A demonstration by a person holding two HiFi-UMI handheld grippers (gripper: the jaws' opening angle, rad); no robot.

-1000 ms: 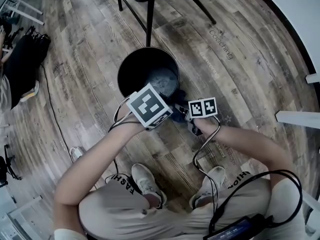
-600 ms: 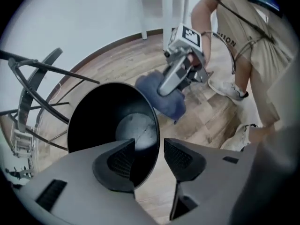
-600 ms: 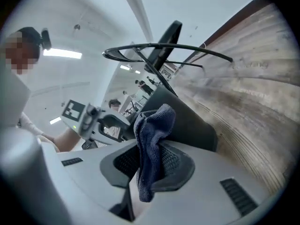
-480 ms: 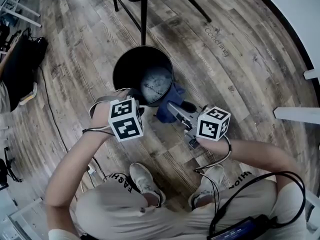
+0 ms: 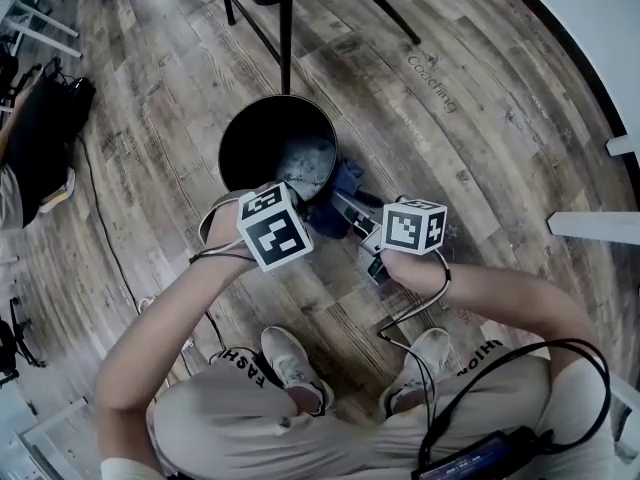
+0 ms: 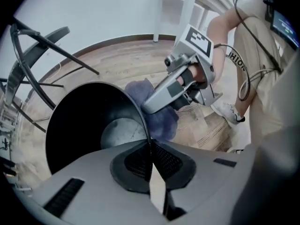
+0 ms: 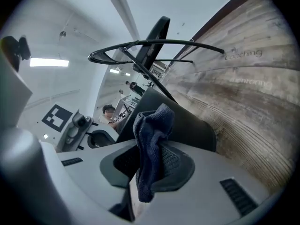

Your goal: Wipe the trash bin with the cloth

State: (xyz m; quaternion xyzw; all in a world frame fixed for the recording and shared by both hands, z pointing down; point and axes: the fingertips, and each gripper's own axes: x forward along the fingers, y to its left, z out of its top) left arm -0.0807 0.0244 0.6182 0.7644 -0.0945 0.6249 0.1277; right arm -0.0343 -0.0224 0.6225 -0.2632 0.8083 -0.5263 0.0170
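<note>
The black round trash bin [image 5: 226, 140] stands on the wooden floor in front of my feet. My left gripper [image 5: 258, 192] is at its near rim; in the left gripper view the thin rim [image 6: 140, 121] runs straight between the pads, and the gripper [image 6: 150, 143] is shut on it. My right gripper [image 5: 336, 202] is shut on a dark blue cloth [image 5: 343, 182], which lies against the bin's outer right side. The right gripper view shows the cloth [image 7: 151, 144] bunched between the jaws of the gripper [image 7: 146, 172], with the bin's wall [image 7: 190, 123] just behind it.
A black metal chair frame [image 5: 285, 23] stands right behind the bin. A black bag [image 5: 45, 128] and a cable lie at the left. White furniture legs [image 5: 595, 230] are at the right. My shoes [image 5: 290, 363] are close below the grippers.
The left gripper drew away from the cloth to the left, then came onto the bin's near rim and closed there. The right gripper stayed at the bin's right side with the cloth.
</note>
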